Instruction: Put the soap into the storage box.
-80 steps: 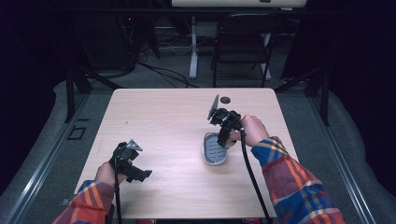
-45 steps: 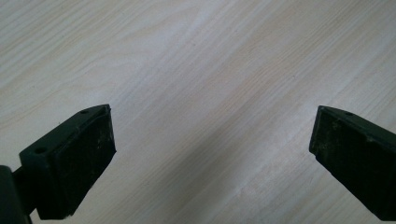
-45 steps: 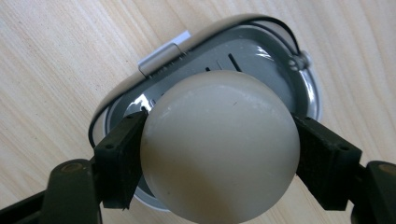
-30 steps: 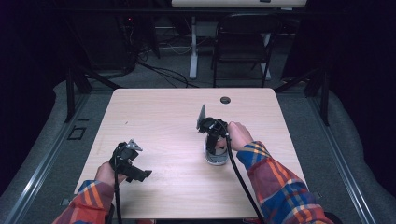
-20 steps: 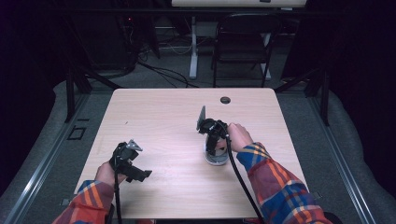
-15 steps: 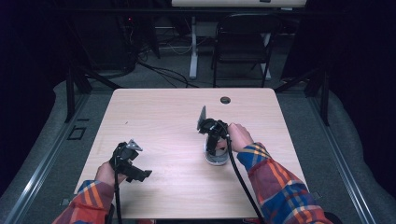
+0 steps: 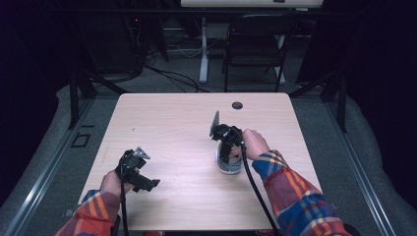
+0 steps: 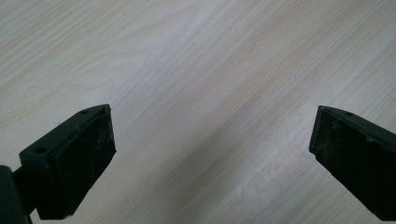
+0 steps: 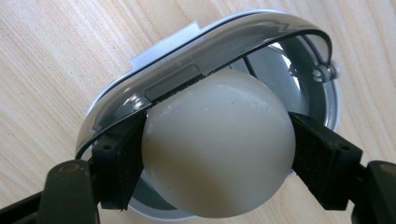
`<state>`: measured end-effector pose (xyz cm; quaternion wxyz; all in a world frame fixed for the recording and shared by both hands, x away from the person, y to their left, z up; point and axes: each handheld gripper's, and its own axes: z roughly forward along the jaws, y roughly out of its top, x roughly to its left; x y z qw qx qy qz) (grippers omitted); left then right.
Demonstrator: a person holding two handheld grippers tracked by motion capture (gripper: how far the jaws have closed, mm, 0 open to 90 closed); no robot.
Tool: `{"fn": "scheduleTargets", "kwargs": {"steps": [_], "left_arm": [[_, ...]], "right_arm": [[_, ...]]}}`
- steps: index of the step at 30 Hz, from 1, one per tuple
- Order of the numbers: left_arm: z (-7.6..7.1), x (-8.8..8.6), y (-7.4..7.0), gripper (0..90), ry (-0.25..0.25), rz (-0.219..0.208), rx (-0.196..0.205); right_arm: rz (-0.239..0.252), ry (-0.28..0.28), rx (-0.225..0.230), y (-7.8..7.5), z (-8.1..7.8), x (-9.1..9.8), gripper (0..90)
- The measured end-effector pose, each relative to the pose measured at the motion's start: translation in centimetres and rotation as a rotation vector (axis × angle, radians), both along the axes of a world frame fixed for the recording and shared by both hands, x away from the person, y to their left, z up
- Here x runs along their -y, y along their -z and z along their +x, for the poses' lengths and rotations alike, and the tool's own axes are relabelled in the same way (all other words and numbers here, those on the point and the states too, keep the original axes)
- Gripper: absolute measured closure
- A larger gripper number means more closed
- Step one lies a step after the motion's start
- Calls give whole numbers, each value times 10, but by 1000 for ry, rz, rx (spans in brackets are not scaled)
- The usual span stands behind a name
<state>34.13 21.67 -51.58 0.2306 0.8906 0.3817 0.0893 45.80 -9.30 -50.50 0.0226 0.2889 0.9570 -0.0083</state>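
My right gripper [image 9: 219,161] is shut on a pale, smooth egg-shaped ball [image 9: 219,144]; both pads [image 9: 119,163] press its sides. Just beneath it is a grey oval dish [image 9: 187,74] with a shiny hinged frame, lying on the table. In the high view the right gripper [image 7: 227,147] points down over that dish [image 7: 228,166], right of the table's middle. At the front left, my left gripper [image 7: 147,183] rests low over the table. In the left gripper view its jaws [image 8: 210,154] stand wide open above bare wood.
The light wooden table [image 7: 172,123] has a small round black grommet [image 7: 237,105] near its far edge. A dark chair [image 7: 255,44] and a desk leg stand beyond the table. Cables trail from both grippers toward the front edge.
Since the earliest frame the right gripper has shifted slightly left and nearer, over the dish. Over the last second neither hand has visibly moved.
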Motion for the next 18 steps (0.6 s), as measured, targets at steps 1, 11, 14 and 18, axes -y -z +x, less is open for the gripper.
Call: {"fn": "scheduleTargets", "kwargs": {"steps": [1,11,14,18], "left_arm": [[0,0,0,4,0,0,0],[0,0,-1,4,2,2,-5],[0,0,0,4,3,1,-5],[0,0,0,4,3,1,-6]], "right_arm": [[-2,-3,-1,-1,0,1,231],[10,6,3,-5,-1,7,187],[27,7,4,-7,-2,8,174],[37,0,5,-11,-3,10,148]]}}
